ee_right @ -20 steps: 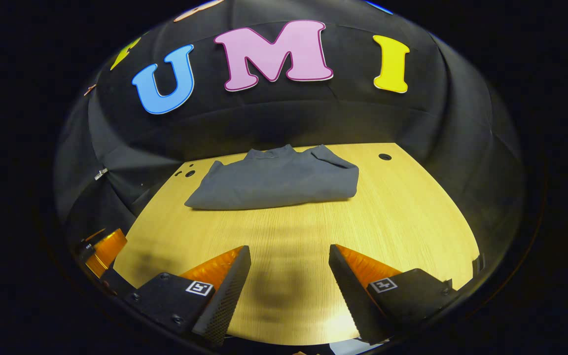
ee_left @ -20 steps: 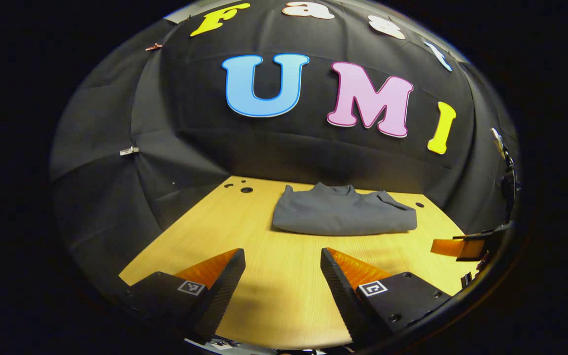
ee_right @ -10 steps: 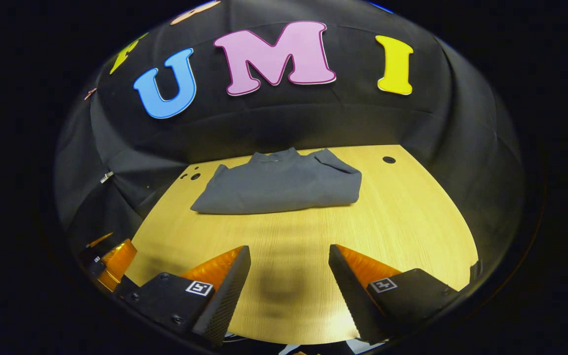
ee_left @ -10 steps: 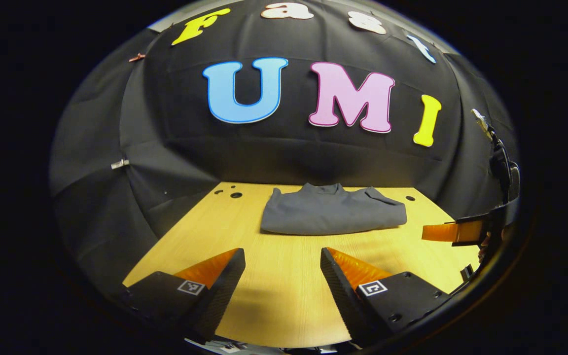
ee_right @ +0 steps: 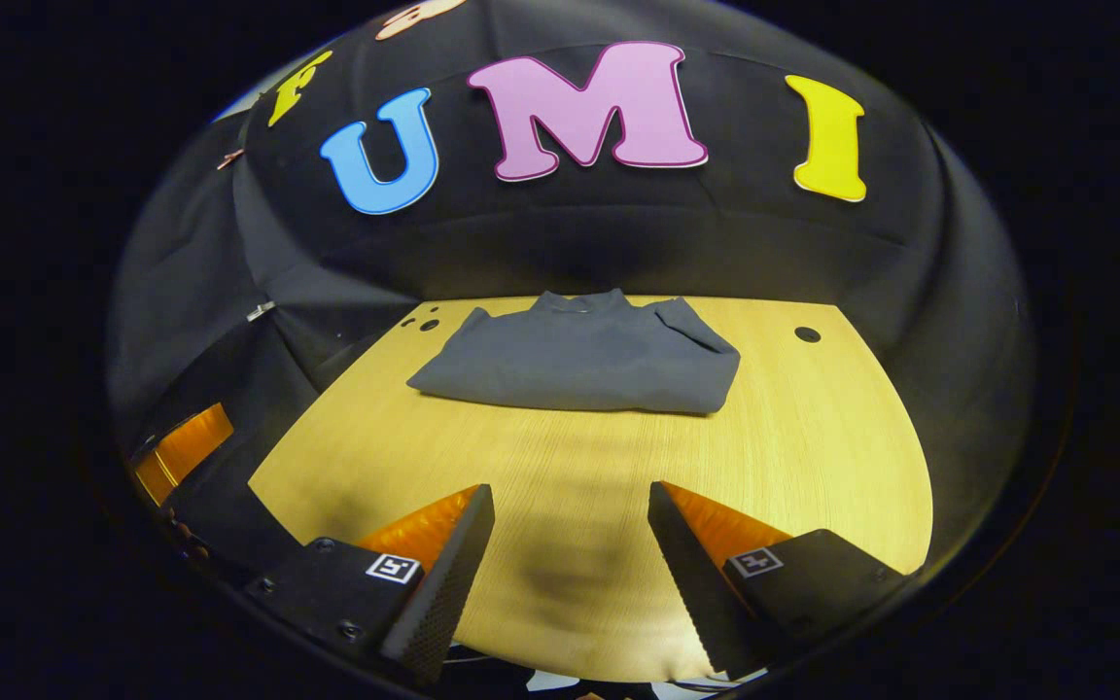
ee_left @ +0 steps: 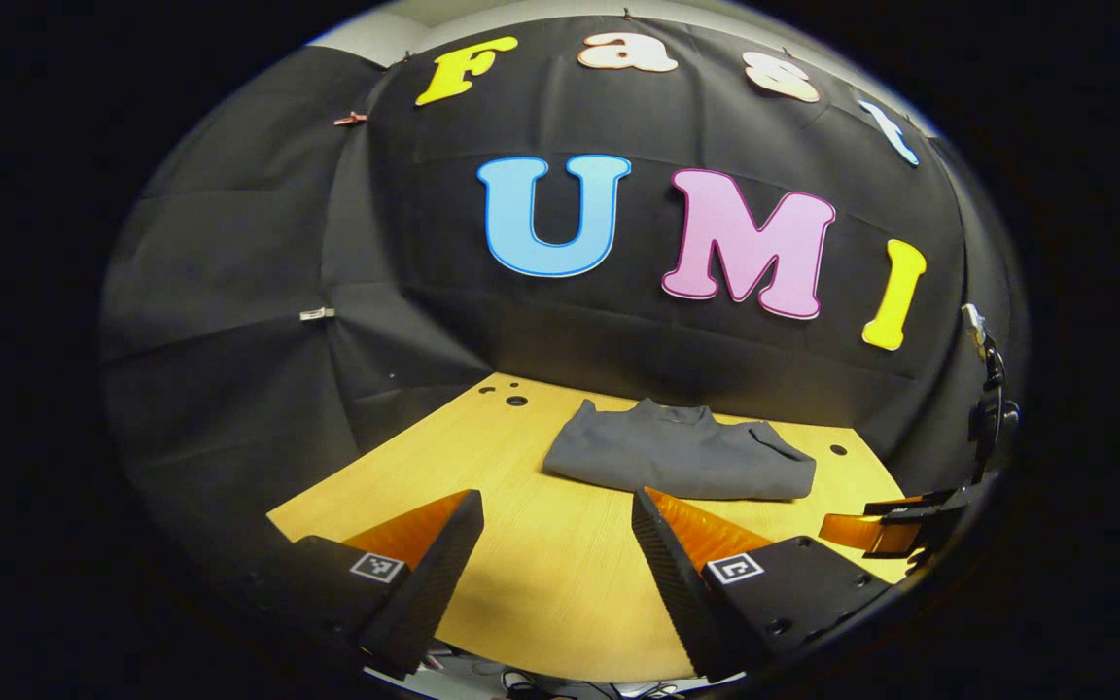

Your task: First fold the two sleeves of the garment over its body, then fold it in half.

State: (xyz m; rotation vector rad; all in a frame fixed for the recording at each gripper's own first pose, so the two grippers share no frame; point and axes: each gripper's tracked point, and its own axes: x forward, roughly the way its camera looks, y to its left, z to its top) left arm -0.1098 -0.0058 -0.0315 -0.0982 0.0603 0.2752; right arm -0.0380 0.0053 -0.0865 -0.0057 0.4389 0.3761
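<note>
A grey garment (ee_left: 682, 462) (ee_right: 584, 355) lies folded into a compact rectangle at the far part of the wooden table (ee_left: 541, 574) (ee_right: 813, 428), collar toward the back wall. My left gripper (ee_left: 557, 506) hangs open over the table's near part, well short of the garment, nothing between its fingers. My right gripper (ee_right: 571, 498) is open too, above the near middle of the table and apart from the cloth. In the left gripper view the right gripper (ee_left: 876, 530) shows at the right edge; in the right gripper view the left gripper (ee_right: 181, 452) shows at the left edge.
Small round holes (ee_left: 516, 400) (ee_right: 807, 334) sit in the tabletop near its back corners. Black cloth walls close in the back and sides. Bare wood lies between the grippers and the garment.
Both grippers have drawn back and tilted slightly, so the garment looks smaller and farther away. The garment itself has not moved. Both grippers stay open.
</note>
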